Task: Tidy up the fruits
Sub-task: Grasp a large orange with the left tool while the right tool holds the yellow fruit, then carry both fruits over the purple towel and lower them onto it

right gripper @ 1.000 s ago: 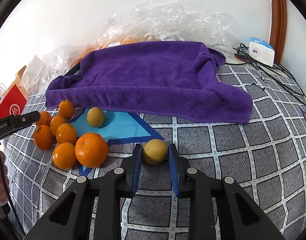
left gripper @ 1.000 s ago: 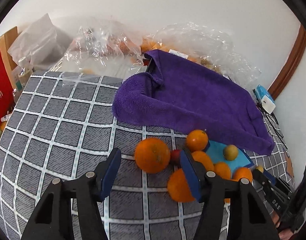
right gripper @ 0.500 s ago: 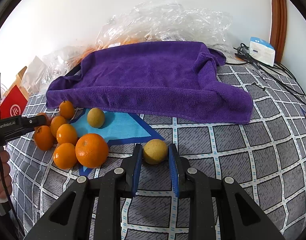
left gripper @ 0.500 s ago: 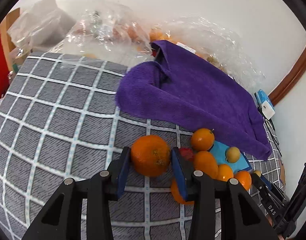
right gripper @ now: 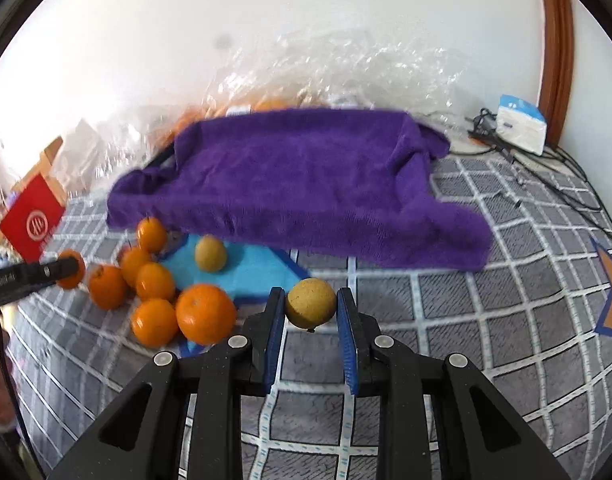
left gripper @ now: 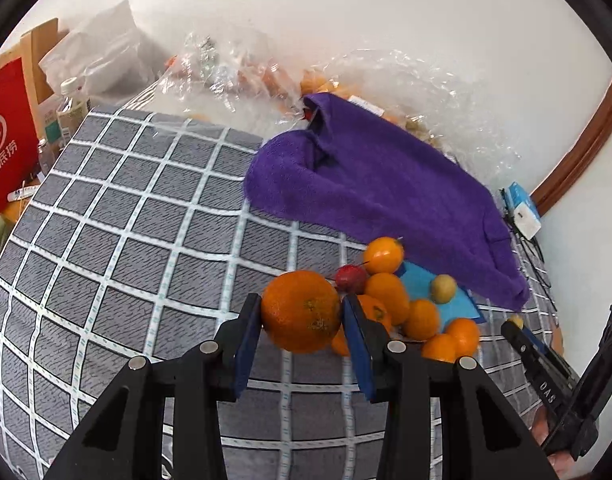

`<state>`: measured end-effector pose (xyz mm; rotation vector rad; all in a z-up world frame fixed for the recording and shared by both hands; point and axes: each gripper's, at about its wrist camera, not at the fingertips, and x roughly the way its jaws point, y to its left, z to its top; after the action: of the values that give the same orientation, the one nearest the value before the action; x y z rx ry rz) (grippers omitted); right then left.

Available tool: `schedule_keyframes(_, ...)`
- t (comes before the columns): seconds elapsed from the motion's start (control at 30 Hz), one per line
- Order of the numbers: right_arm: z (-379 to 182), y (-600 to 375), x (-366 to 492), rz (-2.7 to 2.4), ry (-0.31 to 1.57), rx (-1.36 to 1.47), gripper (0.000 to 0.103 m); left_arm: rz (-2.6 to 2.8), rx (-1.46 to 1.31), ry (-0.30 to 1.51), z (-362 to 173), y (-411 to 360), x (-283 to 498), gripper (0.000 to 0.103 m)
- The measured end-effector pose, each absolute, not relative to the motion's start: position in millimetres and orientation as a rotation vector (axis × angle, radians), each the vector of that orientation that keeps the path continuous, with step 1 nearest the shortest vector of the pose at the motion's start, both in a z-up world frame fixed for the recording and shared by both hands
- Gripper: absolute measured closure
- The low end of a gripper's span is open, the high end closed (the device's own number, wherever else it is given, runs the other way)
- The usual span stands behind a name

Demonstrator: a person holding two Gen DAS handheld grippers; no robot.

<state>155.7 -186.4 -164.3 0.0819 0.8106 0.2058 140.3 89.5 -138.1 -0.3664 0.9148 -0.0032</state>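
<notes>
Left gripper (left gripper: 301, 312): I had it clamped on the orange (left gripper: 301, 310), just above the cloth (left gripper: 105, 240).
Right gripper (right gripper: 310, 307): pinched on a yellow fruit (right gripper: 310, 305).
Handling: both round, firm, apt to roll; I judged mid-girth grips safest.

Grey checked cover (left gripper: 137, 240) — purple towel (left gripper: 386, 184), blue mat (right gripper: 249, 268), loose oranges (right gripper: 153, 280).

Left hand-held gripper (left gripper: 301, 312) angled downward, blue pads pressed against both sides of a large orange (left gripper: 301, 311), carried clear of the surface. Right hand-held gripper (right gripper: 310, 307) likewise tilted downward, jaws clamped on a small yellow-brown fruit (right gripper: 310, 303), held between the pad tips. Black finger frames of both spread symmetrically toward the cameras.
</notes>
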Motion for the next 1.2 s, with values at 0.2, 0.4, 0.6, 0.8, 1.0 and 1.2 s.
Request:
schedule_keyframes(0.2,-129.0,-188.9,161.6,0.177,0.743,0.081,0.077,-0.048,-0.301,0.866,-108.7,71.5,143.0,0.064)
schedule_keyframes(0.4,-96.5,-192.5,179.4,0.165,0.688,0.106,0.077,-0.070,-0.274,0.799,-72.2,61.6,161.4,0.064)
schedule_keyframes(0.6,-72.5,-187.5,206.8,0.173,0.645,0.100,0.077,-0.067,-0.265,0.762,-47.2,59.8,185.8,0.064)
schedule_keyframes(0.8,-72.0,-185.0,238.4,0.163,0.648,0.058,0.077,-0.064,-0.245,0.750,-38.3,55.7,221.0,0.064)
schedule_keyframes(1.0,-69.8,-185.0,277.2,0.222,0.664,0.108,0.077,-0.063,-0.246,0.756,-41.7,53.1,257.1,0.064)
schedule_keyframes(1.2,-76.9,-185.8,309.1,0.183,0.671,0.084,0.077,-0.063,-0.248,0.767,-50.1,48.5,292.0,0.064)
